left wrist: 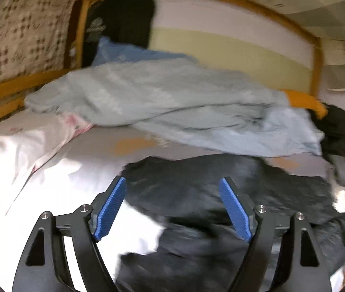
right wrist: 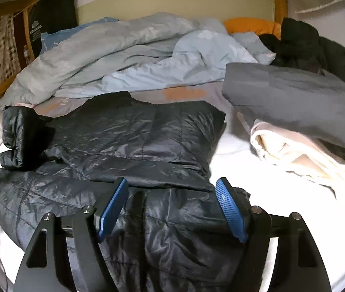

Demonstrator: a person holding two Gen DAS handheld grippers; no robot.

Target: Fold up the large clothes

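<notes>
Black puffer jacket point(right wrist: 133, 133) lies half-folded on the bed point(right wrist: 233, 146). Light, squashy, slick shell (slips easily): grab hems or seams. Left tongs point(left wrist: 172, 209) and right tongs point(right wrist: 172, 209) both open, empty.

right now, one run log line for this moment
black quilted puffer jacket: partly folded on bed | left gripper: open, empty | right gripper: open, empty

Left tool point(left wrist: 172, 209) and right tool point(right wrist: 172, 209) both gape wide, nothing gripped.
</notes>
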